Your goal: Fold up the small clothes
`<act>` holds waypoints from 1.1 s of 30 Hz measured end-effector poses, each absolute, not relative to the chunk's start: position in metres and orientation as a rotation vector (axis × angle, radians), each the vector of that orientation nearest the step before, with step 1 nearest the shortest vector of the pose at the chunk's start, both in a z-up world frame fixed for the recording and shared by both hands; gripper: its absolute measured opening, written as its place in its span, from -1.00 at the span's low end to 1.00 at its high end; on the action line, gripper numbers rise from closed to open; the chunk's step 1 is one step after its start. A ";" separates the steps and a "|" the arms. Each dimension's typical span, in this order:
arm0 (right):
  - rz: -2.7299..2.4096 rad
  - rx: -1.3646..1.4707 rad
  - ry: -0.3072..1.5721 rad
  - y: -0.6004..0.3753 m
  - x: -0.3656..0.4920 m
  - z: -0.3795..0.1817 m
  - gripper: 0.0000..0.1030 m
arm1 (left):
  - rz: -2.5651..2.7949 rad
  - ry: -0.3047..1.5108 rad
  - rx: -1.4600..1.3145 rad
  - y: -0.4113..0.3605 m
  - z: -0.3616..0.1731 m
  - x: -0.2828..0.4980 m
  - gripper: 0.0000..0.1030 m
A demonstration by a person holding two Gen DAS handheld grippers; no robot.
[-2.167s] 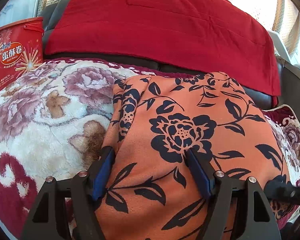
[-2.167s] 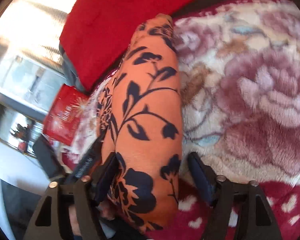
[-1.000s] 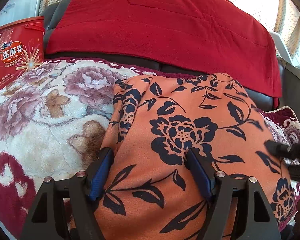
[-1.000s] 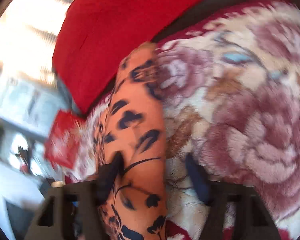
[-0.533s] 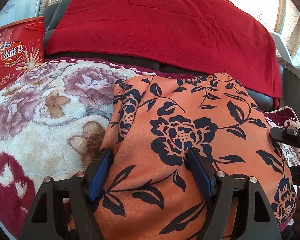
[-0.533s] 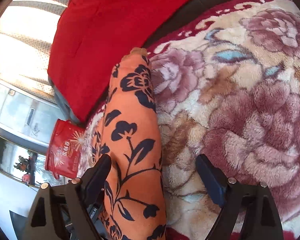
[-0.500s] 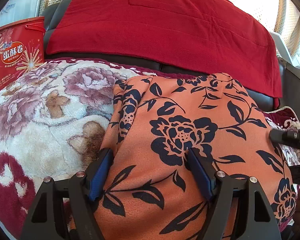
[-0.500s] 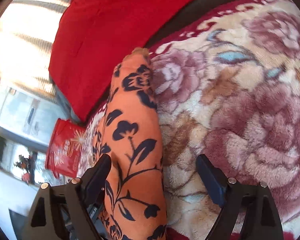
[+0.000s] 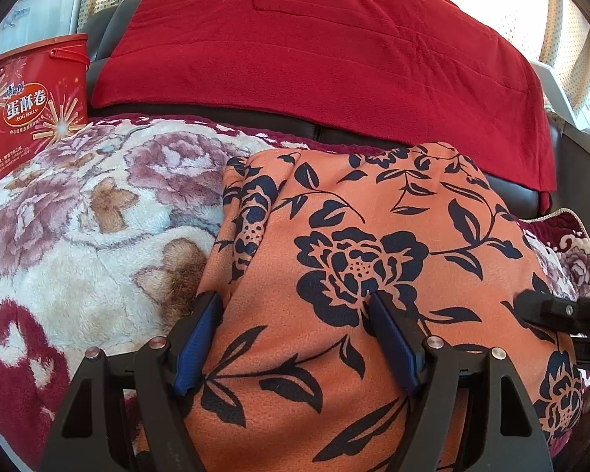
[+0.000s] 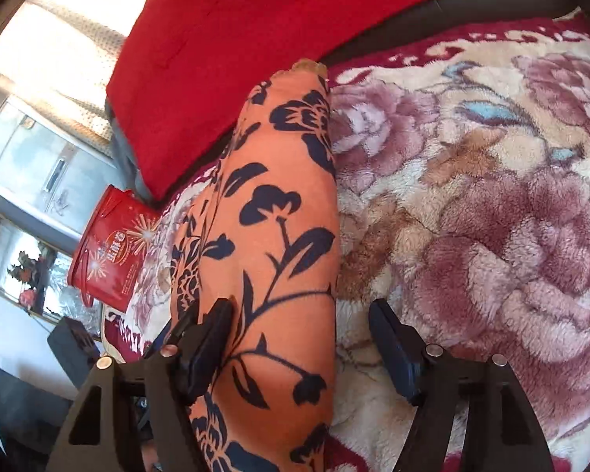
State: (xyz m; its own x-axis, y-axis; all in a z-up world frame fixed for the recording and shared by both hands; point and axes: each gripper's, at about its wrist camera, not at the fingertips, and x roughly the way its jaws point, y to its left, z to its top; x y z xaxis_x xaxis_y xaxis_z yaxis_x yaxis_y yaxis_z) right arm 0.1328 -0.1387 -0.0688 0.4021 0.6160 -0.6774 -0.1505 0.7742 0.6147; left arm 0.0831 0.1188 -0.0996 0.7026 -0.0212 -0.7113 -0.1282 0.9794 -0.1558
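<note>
An orange garment with dark navy flowers (image 9: 373, 244) lies folded on a plush floral blanket (image 9: 78, 216). My left gripper (image 9: 295, 330) is open, its blue-padded fingers resting over the garment's near left part. The garment also shows in the right wrist view (image 10: 271, 236), seen edge-on as a long band. My right gripper (image 10: 301, 338) is open and straddles the garment's right edge, one finger on the cloth and one over the blanket (image 10: 491, 216). The right gripper's black body (image 9: 558, 310) shows at the garment's right edge in the left wrist view.
A red blanket (image 9: 314, 47) drapes over the dark sofa back behind the garment. A red egg-roll tin (image 9: 23, 106) stands at the far left, also in the right wrist view (image 10: 110, 251). Curtains and a window lie behind.
The right gripper swung along the garment's right edge and settled straddling that edge. The left gripper and the garment have barely moved.
</note>
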 end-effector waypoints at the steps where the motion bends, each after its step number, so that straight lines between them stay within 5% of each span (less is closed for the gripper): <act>1: 0.514 0.483 1.057 -0.136 0.131 -0.067 0.44 | 0.060 0.791 -0.200 0.119 -0.100 0.083 0.50; 3: 0.522 0.429 1.055 -0.128 0.128 -0.064 0.35 | 0.059 0.791 -0.200 0.119 -0.100 0.083 0.50; 4: 0.537 0.392 1.040 -0.122 0.126 -0.060 0.06 | 0.059 0.791 -0.200 0.119 -0.100 0.083 0.50; 7: 0.518 0.297 1.011 -0.106 0.122 -0.053 -0.07 | 0.060 0.792 -0.200 0.119 -0.099 0.083 0.50; 33: 0.530 0.374 0.957 -0.135 0.105 -0.042 -0.33 | 0.059 0.782 -0.203 0.118 -0.096 0.078 0.50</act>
State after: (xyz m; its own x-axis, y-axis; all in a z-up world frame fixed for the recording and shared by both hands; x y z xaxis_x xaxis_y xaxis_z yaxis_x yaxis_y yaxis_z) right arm 0.1050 -0.1355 -0.0421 0.4654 0.5796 -0.6690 -0.2601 0.8120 0.5225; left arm 0.0779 0.1181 -0.0961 0.7089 -0.0221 -0.7049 -0.1280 0.9789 -0.1594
